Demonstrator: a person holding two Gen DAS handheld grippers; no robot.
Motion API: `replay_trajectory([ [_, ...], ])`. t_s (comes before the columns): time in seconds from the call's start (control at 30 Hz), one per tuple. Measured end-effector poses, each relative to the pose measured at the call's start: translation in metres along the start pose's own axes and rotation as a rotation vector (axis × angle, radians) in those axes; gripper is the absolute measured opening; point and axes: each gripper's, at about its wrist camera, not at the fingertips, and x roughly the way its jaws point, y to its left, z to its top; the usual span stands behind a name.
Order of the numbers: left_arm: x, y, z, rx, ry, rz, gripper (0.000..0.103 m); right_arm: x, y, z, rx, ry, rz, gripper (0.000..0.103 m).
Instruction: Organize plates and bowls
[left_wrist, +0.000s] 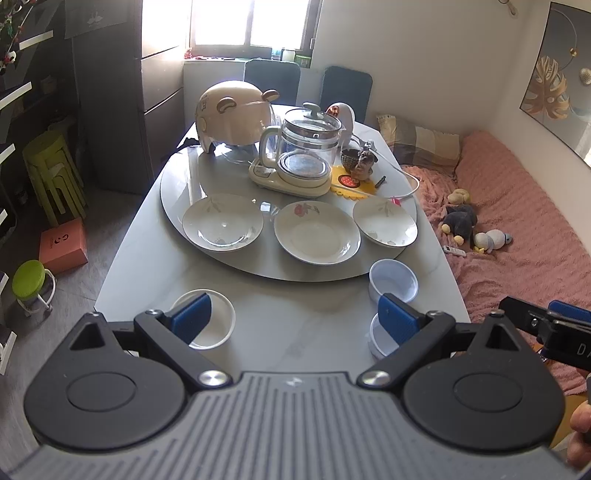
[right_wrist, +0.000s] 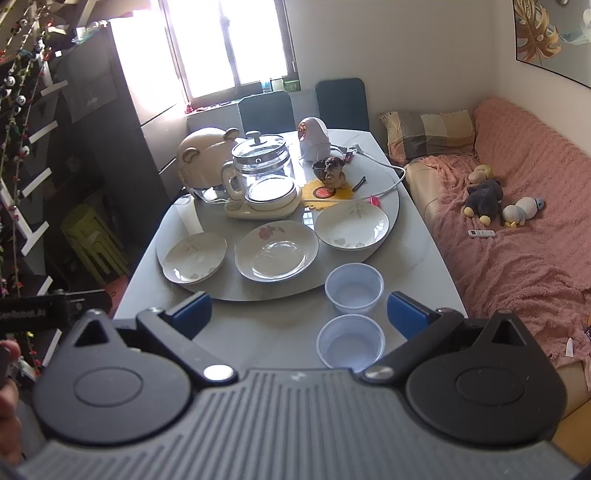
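Observation:
Three white flowered plates lie in a row on the grey turntable: a left plate, a middle plate and a right plate. In the right wrist view they are the left plate, the middle plate and the right plate. Two clear plastic bowls stand on the table in front of the turntable. A white bowl sits partly behind my left finger. My left gripper and right gripper hover open above the near table edge, holding nothing.
A glass kettle on its base, a bear-shaped cover, a small figurine and a cable fill the turntable's far half. A pink-covered sofa with soft toys runs along the right. Green stools stand on the floor at the left.

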Motion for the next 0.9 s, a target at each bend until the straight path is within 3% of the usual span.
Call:
replay_trajectory([
  [0.9,0.0002,-0.0009,-0.0021,-0.003,0.010,-0.002,0.099,-0.0062,0.0003,-0.0013,0.007,-0.004,-0.001,0.103],
])
